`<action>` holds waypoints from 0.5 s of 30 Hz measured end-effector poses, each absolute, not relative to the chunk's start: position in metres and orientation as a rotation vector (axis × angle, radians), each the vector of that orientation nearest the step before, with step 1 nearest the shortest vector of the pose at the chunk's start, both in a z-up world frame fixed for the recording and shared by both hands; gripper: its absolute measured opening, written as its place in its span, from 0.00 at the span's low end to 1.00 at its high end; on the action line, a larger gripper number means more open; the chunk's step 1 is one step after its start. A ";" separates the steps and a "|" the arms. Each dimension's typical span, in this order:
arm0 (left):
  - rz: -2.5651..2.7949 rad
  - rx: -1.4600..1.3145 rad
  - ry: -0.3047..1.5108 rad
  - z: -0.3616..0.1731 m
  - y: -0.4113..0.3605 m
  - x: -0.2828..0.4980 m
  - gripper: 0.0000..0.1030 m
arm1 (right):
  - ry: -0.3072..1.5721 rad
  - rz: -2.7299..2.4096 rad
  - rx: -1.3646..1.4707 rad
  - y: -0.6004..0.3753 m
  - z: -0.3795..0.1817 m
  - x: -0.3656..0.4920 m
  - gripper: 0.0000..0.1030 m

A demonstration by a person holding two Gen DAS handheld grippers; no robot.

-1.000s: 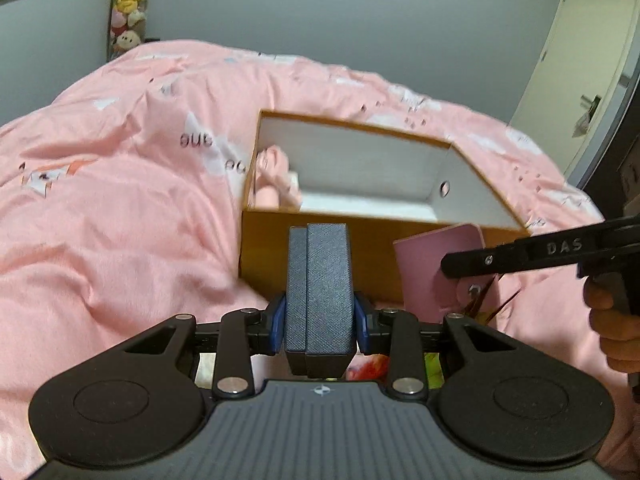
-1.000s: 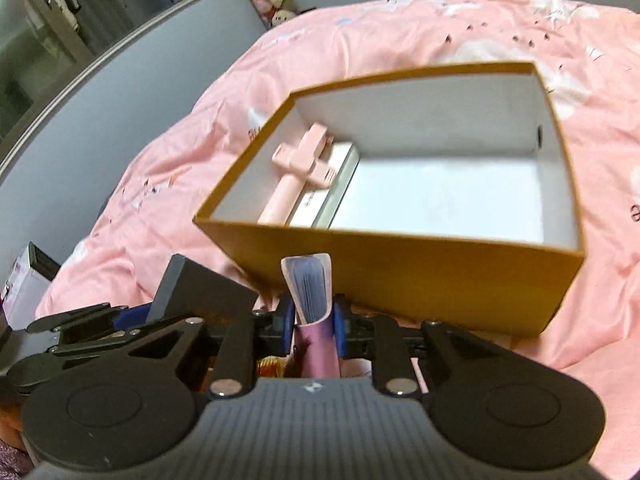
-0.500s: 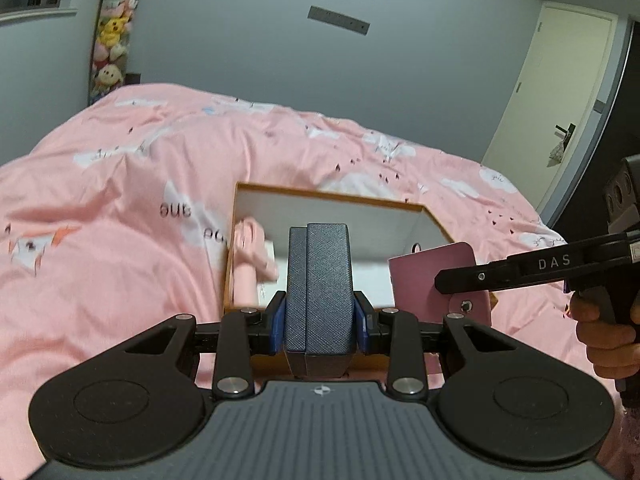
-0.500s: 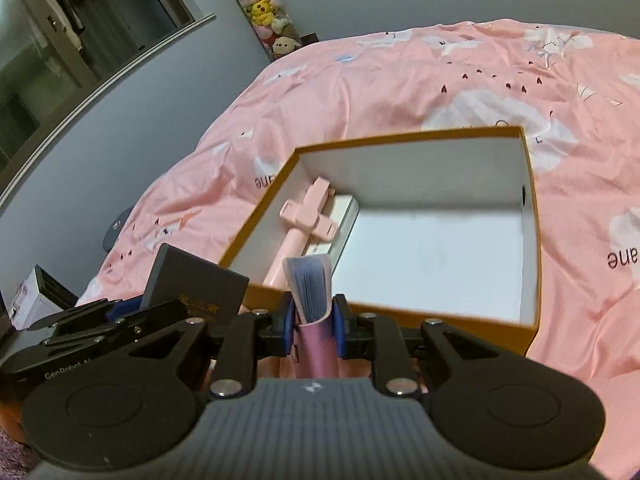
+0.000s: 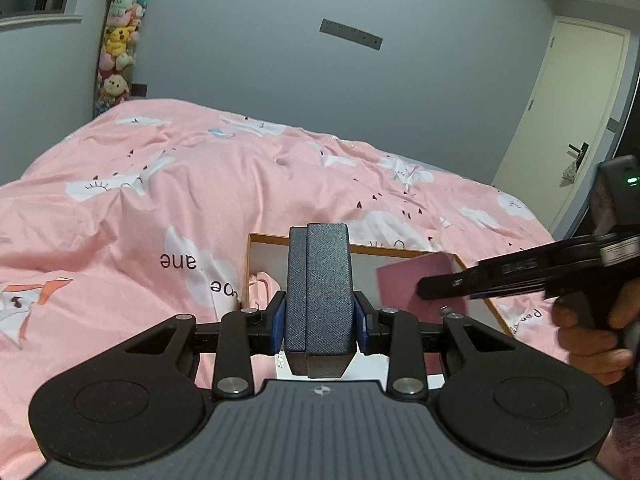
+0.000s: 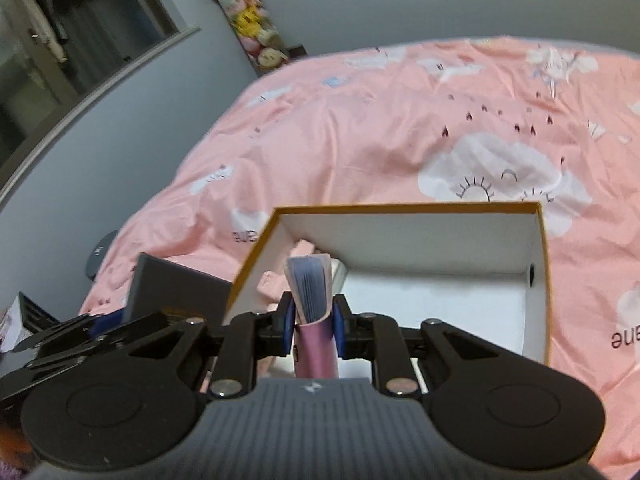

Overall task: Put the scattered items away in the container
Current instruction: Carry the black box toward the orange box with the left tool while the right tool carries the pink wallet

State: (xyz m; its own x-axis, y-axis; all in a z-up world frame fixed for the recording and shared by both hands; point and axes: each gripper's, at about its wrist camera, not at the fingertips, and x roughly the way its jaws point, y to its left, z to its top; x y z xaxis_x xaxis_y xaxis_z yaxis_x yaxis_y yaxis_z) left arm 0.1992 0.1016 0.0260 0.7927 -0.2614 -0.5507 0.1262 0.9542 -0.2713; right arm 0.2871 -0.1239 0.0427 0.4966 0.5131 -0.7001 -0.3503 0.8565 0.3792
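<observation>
Left wrist view shows the left gripper (image 5: 320, 316) pinching a dark blue case (image 5: 319, 292) upright over the near edge of the box (image 5: 400, 250), which sits on the pink bedspread (image 5: 160, 208). Beside it the right gripper (image 6: 314, 320) is clamped on a pink notebook (image 6: 312, 292), pages up, above the box's near left corner. Both loads look carried and not yet released; next, I'd say, each must lower inside the walls, clear of the pink thing (image 6: 269, 282) already lying there, before the fingers part.

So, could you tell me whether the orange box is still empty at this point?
No, the orange box already holds a pink item at its left end.
</observation>
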 end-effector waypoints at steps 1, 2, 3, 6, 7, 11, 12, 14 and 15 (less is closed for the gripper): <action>-0.209 -0.228 0.627 0.023 0.102 0.204 0.37 | 0.931 0.512 0.202 -0.121 0.035 0.297 0.21; -0.210 -0.228 0.630 0.021 0.102 0.209 0.37 | 0.947 0.498 0.205 -0.119 0.028 0.305 0.21; -0.211 -0.228 0.632 0.019 0.102 0.213 0.37 | 0.966 0.484 0.209 -0.116 0.020 0.314 0.21; -0.211 -0.226 0.645 0.011 0.103 0.227 0.37 | 1.036 0.462 0.233 -0.109 -0.002 0.338 0.21; -0.211 -0.226 0.652 0.008 0.103 0.231 0.37 | 1.060 0.456 0.248 -0.108 -0.009 0.345 0.21; -0.210 -0.229 0.672 -0.002 0.103 0.243 0.37 | 1.143 0.445 0.329 -0.102 -0.034 0.370 0.21; -0.211 -0.231 0.674 -0.004 0.104 0.245 0.37 | 1.155 0.443 0.345 -0.101 -0.038 0.374 0.21; -0.211 -0.236 0.678 -0.007 0.104 0.249 0.37 | 1.180 0.438 0.373 -0.098 -0.046 0.382 0.21; -0.210 -0.237 0.679 -0.008 0.104 0.250 0.37 | 1.191 0.437 0.384 -0.097 -0.050 0.386 0.21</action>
State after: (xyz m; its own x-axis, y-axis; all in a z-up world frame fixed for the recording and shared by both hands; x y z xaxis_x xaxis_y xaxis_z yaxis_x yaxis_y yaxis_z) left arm 0.2501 0.1044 -0.0079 0.7590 -0.2677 -0.5935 0.1144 0.9522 -0.2832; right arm 0.3858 -0.0968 -0.0501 0.3067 0.5173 -0.7990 -0.1229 0.8539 0.5057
